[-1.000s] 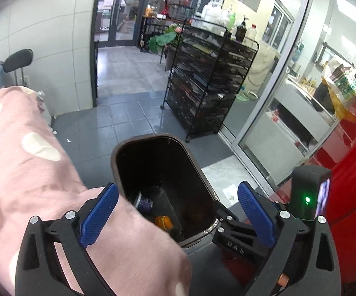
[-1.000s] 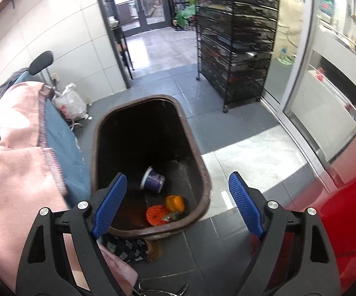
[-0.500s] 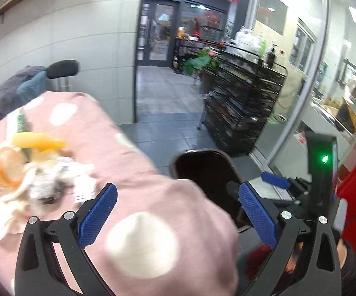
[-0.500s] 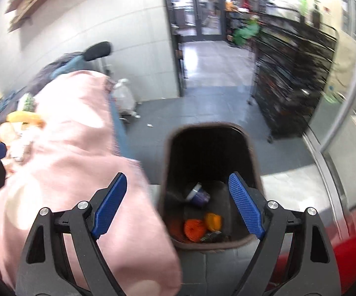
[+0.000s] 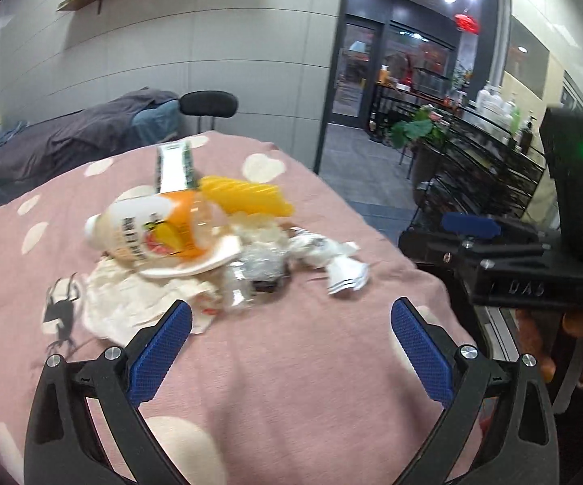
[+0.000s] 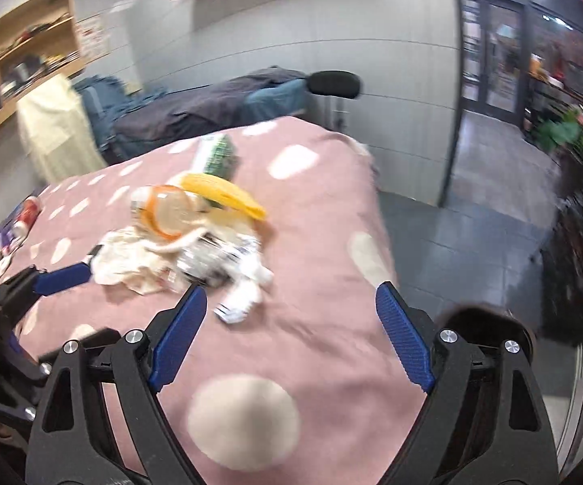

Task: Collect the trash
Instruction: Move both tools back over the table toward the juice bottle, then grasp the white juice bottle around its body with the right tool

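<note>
A heap of trash lies on a pink spotted cloth (image 5: 291,363) (image 6: 324,242): an orange-labelled plastic bottle (image 5: 150,230) (image 6: 166,210), a yellow ridged piece (image 5: 247,198) (image 6: 222,194), crumpled white paper (image 5: 138,299) (image 6: 129,262), clear plastic wrap (image 5: 259,270) and a white wrapper (image 5: 344,275) (image 6: 243,299). My left gripper (image 5: 291,359) hovers open in front of the heap, nothing between its blue pads. My right gripper (image 6: 291,347) is open too, near the heap's right side, and empty. Each gripper shows at the edge of the other's view.
The brown bin's rim (image 6: 481,315) peeks out behind my right gripper's finger. A black wire rack (image 5: 473,178) and a glass door stand to the right. A dark covered bench (image 5: 69,137) (image 6: 210,109) and a black seat (image 5: 208,104) lie behind the cloth. A red can (image 6: 28,210) lies far left.
Both grippers swung away from the brown bin and up to the left. The trash heap on the pink cloth has come into the middle of both views.
</note>
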A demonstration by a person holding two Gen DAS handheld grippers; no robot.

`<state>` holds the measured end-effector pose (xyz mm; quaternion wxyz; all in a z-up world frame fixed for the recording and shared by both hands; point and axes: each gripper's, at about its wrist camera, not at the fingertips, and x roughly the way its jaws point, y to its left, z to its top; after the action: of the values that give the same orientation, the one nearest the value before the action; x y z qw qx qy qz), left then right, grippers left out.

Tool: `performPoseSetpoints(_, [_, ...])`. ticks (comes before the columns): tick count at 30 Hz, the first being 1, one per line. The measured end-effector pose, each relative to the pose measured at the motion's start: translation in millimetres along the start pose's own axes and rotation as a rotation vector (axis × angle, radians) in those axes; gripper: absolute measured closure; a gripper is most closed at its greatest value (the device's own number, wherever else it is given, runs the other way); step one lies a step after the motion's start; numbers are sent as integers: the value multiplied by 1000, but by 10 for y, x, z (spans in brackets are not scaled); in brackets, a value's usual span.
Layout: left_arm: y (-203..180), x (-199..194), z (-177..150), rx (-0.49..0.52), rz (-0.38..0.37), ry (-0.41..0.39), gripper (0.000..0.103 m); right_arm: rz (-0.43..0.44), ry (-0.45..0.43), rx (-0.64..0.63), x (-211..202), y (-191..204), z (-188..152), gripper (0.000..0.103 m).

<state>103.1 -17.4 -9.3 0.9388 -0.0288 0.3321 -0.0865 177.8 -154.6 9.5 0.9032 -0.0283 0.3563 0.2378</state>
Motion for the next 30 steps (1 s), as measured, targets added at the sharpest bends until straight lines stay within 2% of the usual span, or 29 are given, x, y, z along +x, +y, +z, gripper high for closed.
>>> performPoseSetpoints(6, [444, -131, -103, -56, 72, 12, 6, 142, 46, -221, 225, 659, 306, 18])
performPoseSetpoints(8, [615, -186, -177, -87, 89, 17, 6, 163, 54, -286, 275, 861, 381, 18])
performPoseSetpoints(14, [970, -274, -290, -151, 127, 28, 6, 247, 157, -426, 669, 1319, 662, 21])
performPoseSetpoints(21, [1178, -294, -300, -166, 135, 32, 6, 251, 293, -584, 1282, 1663, 906, 26])
performPoseSetpoints(25, [1254, -273, -308, -187, 121, 36, 6, 194, 381, -678, 1680, 1789, 939, 28])
performPoseSetpoints(27, [1287, -254, -310, -191, 123, 41, 6, 185, 421, -699, 1847, 1827, 941, 33])
performPoseSetpoints(30, [1333, -223, -316, -202, 125, 46, 6, 172, 468, -734, 2046, 1905, 897, 34])
